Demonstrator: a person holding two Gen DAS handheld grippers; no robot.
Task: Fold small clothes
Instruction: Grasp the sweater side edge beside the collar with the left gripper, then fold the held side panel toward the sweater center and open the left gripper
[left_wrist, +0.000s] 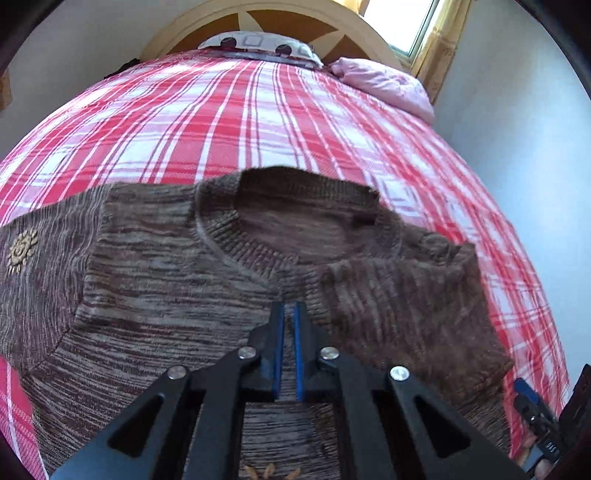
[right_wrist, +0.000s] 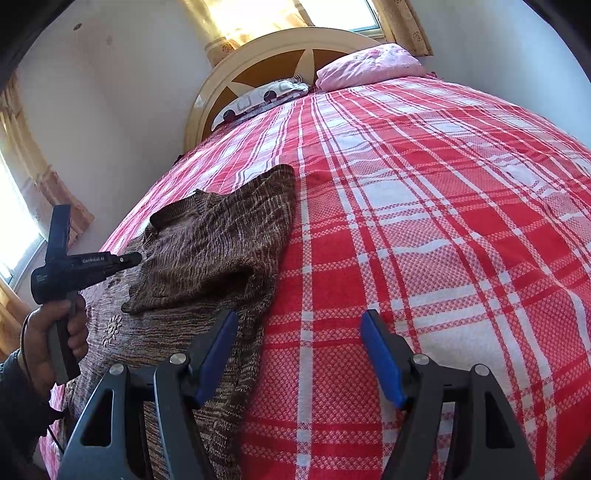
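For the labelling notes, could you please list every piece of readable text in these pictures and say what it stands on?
"GenRobot.AI": on the body of the left gripper, right wrist view; small, slightly blurred.
White marking on the right gripper's body, left wrist view: too blurred to read.
The sweater carries sun motifs only, no words.

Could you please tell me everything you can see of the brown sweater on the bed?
The brown sweater is a marled brown-and-cream knit with a ribbed round collar and small sun-shaped motifs. It lies flat, front up, on the red plaid bedspread. One sleeve is folded in across the chest. The left gripper, fingers shut, hovers over it near the collar; contact is unclear.
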